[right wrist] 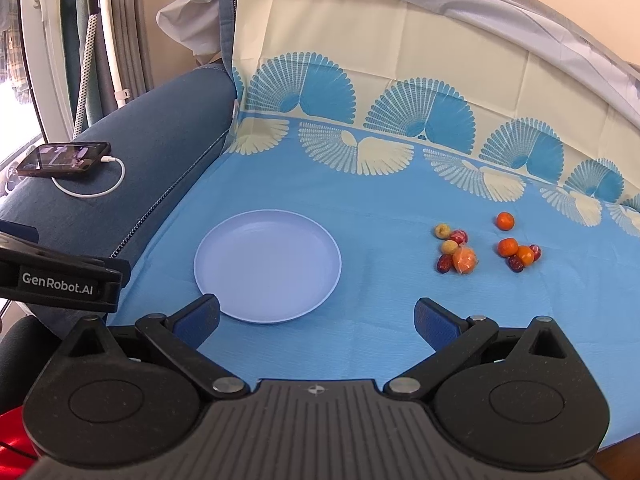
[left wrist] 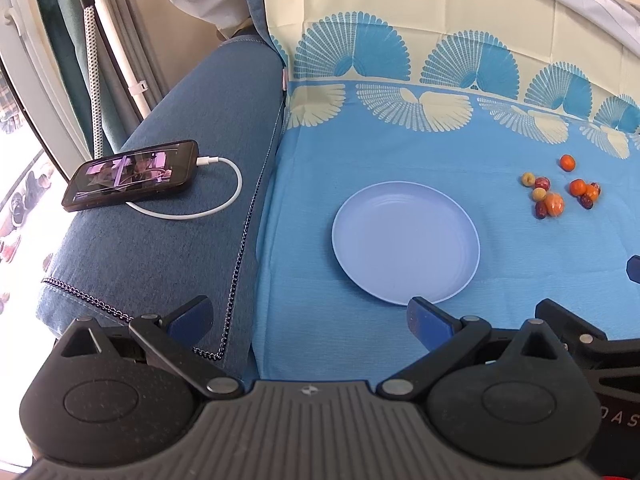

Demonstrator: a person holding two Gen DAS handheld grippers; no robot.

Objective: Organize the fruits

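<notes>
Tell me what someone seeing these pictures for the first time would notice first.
Probably the empty pale blue plate in the middle of the blue patterned cloth, and the cluster of small orange, red and yellow fruits lying on the cloth to its right. Next, the phone charging on the denim sofa arm at the left, its screen lit. Both the left gripper and the right gripper hang open in front, holding nothing.
</notes>
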